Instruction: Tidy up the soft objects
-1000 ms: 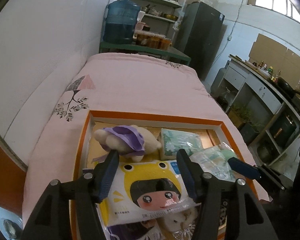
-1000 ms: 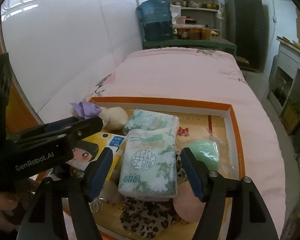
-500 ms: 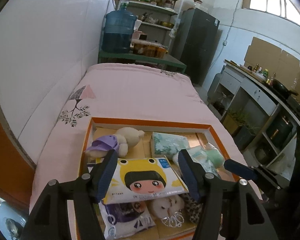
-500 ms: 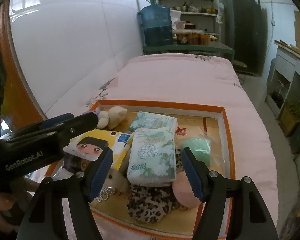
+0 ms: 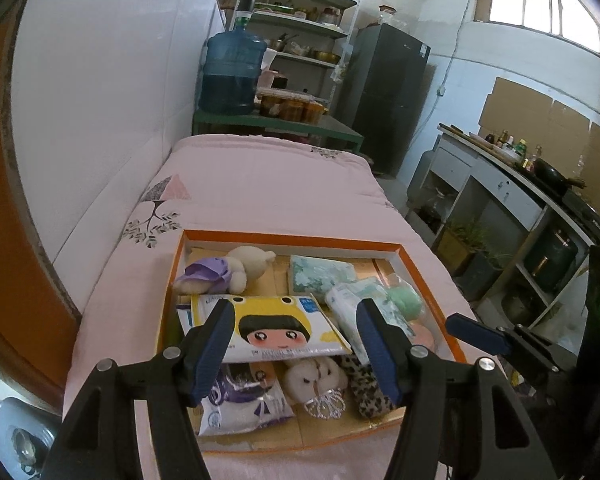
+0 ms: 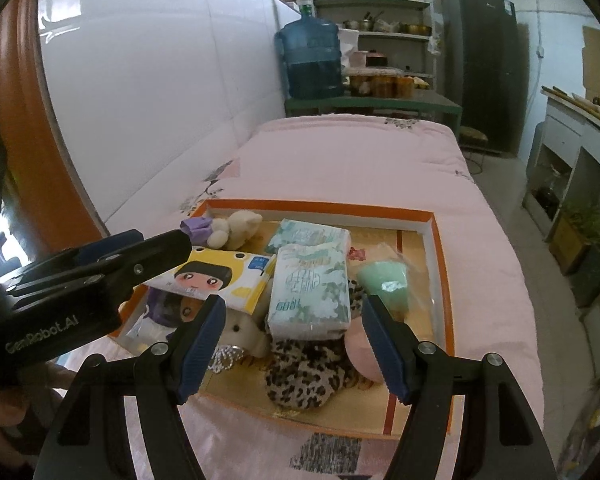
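An orange-rimmed box [image 5: 292,238] on the pink bed holds the soft things. Among them are a yellow cartoon tissue pack [image 5: 276,328], a cream plush with a purple hat [image 5: 216,276], two green-patterned tissue packs [image 6: 308,284], a leopard-print piece [image 6: 308,368], a white plush [image 5: 316,376] and a bagged green item [image 6: 384,280]. My left gripper [image 5: 294,308] hovers open above the yellow pack and touches nothing. My right gripper [image 6: 294,304] hangs open above the nearer tissue pack, also empty. The left gripper [image 6: 156,242] also shows at the left of the right wrist view.
The pink quilt [image 5: 260,184] stretches beyond the box to a green table with a blue water jug [image 5: 232,76]. A white wall runs along the left. A dark fridge [image 5: 388,92] and a counter [image 5: 500,184] stand to the right, across a floor gap.
Both grippers have drawn back and up from the box, so its contents look smaller. The yellow pack and the tissue pack lie in the box, out from between the jaws.
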Tool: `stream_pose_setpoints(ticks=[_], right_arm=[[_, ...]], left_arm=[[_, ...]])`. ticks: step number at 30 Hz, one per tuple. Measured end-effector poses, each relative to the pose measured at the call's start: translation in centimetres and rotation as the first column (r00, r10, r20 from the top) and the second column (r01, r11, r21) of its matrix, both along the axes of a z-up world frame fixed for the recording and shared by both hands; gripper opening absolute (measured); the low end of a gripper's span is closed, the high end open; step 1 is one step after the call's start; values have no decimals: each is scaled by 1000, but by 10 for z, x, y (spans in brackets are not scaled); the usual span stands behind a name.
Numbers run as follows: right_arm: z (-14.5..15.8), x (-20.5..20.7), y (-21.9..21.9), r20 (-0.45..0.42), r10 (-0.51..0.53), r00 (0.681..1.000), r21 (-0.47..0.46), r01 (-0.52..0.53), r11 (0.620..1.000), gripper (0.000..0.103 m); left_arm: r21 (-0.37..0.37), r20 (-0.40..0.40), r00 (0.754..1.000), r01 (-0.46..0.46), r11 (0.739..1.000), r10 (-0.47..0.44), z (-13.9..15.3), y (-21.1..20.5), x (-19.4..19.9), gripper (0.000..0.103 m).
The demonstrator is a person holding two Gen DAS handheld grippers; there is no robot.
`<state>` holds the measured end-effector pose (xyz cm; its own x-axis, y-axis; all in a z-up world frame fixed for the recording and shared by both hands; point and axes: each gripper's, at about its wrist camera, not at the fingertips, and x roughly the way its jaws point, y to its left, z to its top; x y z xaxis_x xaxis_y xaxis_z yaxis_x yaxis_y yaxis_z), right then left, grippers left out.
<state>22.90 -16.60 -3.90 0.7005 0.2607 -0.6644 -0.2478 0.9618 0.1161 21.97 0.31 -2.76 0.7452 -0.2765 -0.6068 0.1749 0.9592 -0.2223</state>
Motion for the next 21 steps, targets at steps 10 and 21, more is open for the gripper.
stream_pose_setpoints(ticks=[10, 21], right_arm=[[7, -22, -1, 10, -9, 1000, -6, 9, 1000, 72], [16, -49, -3, 29, -25, 999, -1, 25, 1000, 72]], left_arm=[[-3, 17, 1000, 7, 1000, -7, 5, -2, -24, 63], [-7, 35, 999, 6, 1000, -6, 9, -5, -52, 63]])
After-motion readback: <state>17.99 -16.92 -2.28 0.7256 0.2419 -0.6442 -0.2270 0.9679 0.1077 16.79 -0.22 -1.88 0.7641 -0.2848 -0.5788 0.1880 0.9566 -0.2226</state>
